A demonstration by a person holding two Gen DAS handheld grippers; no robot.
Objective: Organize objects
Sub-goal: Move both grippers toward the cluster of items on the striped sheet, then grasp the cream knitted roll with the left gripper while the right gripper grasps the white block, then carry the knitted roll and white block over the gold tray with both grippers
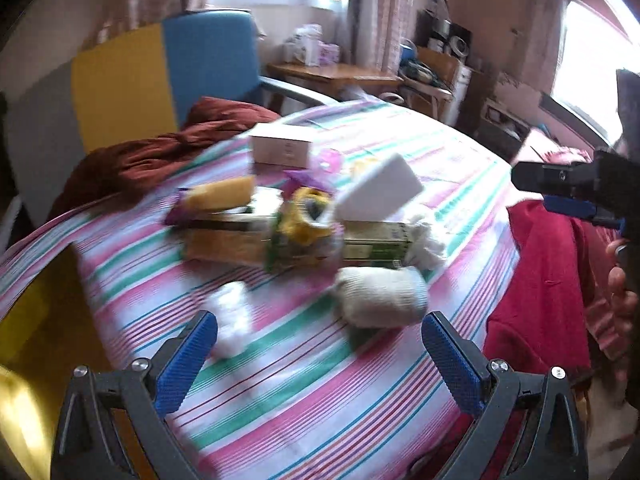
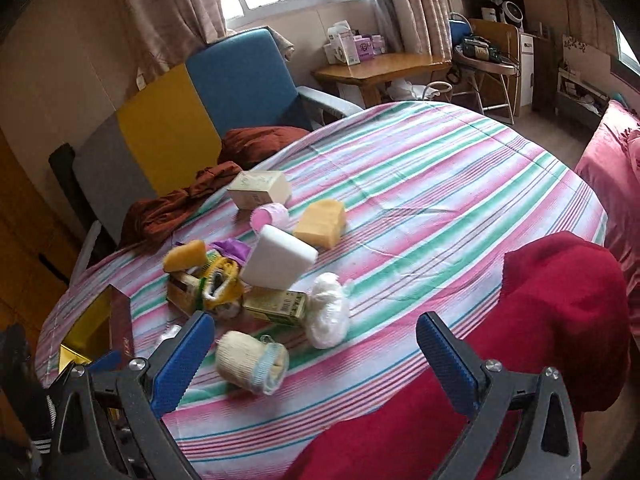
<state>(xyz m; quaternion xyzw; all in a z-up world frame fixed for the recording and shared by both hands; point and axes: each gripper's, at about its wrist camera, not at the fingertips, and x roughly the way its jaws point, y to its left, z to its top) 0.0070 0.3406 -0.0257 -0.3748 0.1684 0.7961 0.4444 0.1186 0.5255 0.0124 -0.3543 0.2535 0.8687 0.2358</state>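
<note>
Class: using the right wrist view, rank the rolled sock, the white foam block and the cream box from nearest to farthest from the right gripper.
1. Rolled sock, just ahead of the right gripper, towards its left finger.
2. White foam block, mid-pile, propped up.
3. Cream box, far side, by the brown cloth.

Black gripper frames [image 2: 308, 360] with silver screws carry blue ribbed jaws.

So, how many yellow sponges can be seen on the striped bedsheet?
2. One yellow sponge lies alone beside the pink roll; a smaller yellow sponge sits on the pile's left end. More may be hidden inside the pile.
</note>
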